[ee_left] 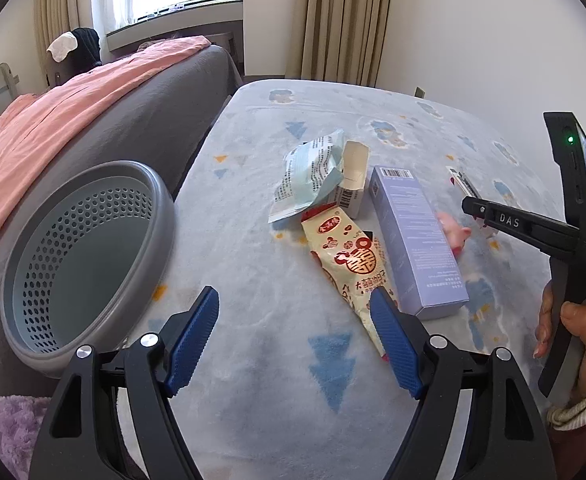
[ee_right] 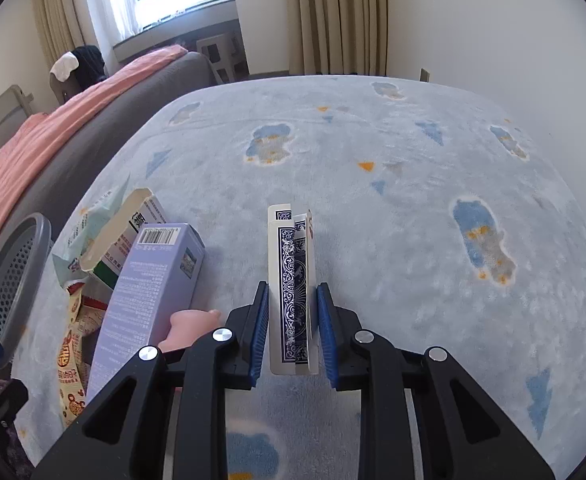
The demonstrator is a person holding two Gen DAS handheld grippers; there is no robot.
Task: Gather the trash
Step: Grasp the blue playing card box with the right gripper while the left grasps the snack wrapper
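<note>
Hiding part of the pink toy (ee_right: 187, 326) at lower left, the right gripper (ee_right: 293, 320) pinches what looks like a playing-card box (ee_right: 293, 292) at frame centre, while the left gripper (ee_left: 293, 340) gapes empty near the basket (ee_left: 89, 256) and snack wrapper (ee_left: 349, 264).

The left gripper (ee_left: 295, 308) fills the bottom of the left wrist view, its two blue-padded fingers (ee_left: 192, 340) spread wide with nothing between them. The right gripper (ee_right: 293, 320) sits at the lower middle of the right wrist view, its blue pads closed in on a card box held upright. At the right edge of the left wrist view, the right hand (ee_left: 585, 340) wraps the right gripper's black handle.
</note>
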